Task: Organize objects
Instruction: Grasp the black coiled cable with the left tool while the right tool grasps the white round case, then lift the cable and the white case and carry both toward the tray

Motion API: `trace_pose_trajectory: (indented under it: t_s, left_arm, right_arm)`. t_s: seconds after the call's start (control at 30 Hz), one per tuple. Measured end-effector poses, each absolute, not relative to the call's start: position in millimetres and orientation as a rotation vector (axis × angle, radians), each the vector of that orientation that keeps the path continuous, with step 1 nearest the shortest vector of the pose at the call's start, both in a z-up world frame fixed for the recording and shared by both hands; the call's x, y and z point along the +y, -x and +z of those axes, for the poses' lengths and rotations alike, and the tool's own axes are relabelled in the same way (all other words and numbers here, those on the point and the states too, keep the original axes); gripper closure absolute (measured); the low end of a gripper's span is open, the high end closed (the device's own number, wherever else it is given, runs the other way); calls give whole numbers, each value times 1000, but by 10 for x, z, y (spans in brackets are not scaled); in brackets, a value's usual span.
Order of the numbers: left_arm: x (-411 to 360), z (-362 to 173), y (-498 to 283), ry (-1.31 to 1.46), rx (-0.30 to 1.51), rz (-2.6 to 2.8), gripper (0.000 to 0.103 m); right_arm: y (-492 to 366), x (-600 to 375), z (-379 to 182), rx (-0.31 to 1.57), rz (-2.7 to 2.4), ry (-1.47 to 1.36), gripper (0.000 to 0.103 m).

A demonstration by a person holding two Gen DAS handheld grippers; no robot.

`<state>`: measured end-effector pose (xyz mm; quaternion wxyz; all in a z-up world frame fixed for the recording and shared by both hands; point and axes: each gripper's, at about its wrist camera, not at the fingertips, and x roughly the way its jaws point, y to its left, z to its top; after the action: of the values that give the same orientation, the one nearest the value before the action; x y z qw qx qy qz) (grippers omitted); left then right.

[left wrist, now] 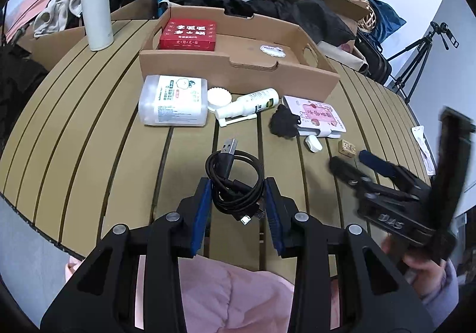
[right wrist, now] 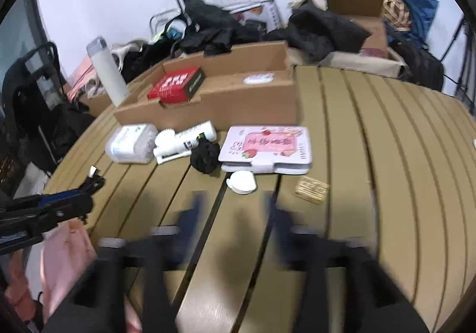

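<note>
My left gripper (left wrist: 238, 184) has its blue pads on either side of a coiled black USB cable (left wrist: 235, 178) near the table's front edge; whether they press it I cannot tell. My right gripper (right wrist: 235, 199) is open, empty and motion-blurred, just short of a small white case (right wrist: 241, 181) and a small tan block (right wrist: 312, 190). Behind lie a black scrunchie (right wrist: 205, 158), a pink-and-white card box (right wrist: 267, 148), a white spray bottle (left wrist: 250, 104), a white lid (left wrist: 219, 97) and a cotton-swab box (left wrist: 174, 101). A cardboard tray (left wrist: 238, 68) holds a red box (left wrist: 188, 35).
A white thermos (left wrist: 95, 2) stands at the table's back left. Bags, dark clothing and cardboard boxes crowd the space behind the slatted table (right wrist: 386, 154). A tripod (left wrist: 416, 65) stands at the right. My right gripper also shows in the left wrist view (left wrist: 357, 163).
</note>
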<state>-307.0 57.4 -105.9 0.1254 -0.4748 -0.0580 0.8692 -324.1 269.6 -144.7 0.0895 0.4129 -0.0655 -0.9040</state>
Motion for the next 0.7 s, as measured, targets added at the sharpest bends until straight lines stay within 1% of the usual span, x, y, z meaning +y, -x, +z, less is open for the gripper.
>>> trace_pose_trajectory:
  t_s: [0.1,0.13,0.17,0.2,0.23,0.27,0.33,0.53,0.63,0.7]
  left_arm:
    - [562,-1095,3103,1391,-167,2533,71]
    - [560,-1118,3120,1395,-165,2532,71]
    - [556,-1134,3131,1399,-165,2531,71]
    - [552,-1155,3149,1407,-168,2530,71]
    - [553,-1173,3159,1412,-171,2529,71]
    - [551,-1185,3167,1416,-170,2528,71]
    - [548,-1203,3178,1419,-167,2528,71]
    - [579,-1131,3131,1406,-157,2533,71]
    - [570,-928,2973,1345,-141,2554,71]
    - [551,-784,2832,1303,-120,2568,71]
  right_arm:
    - [3431,2615,-1587,-139,-2703,-1261,20]
    - [3478,2590,-1626,-116,-2704,-1274,23]
    - [3531,2559,-1667,-90,-2704,-1289,40]
    - [3584,2531,-1711,-59,-2709,-1307,52]
    - [3622,2498,-1750,-22,-2716,-1324,69]
    - [3660,2461,-1801,27,-2722,-1346,73]
    - [3657,2428,-1818,68,-2741,-1322,74]
    - [3645,2469,-1800,49,-2730,-1331,74]
    - [3472,2492,-1637,16,-2730,-1302,74]
    - [3252,2498,-1434,-8,-2730,-1261,74]
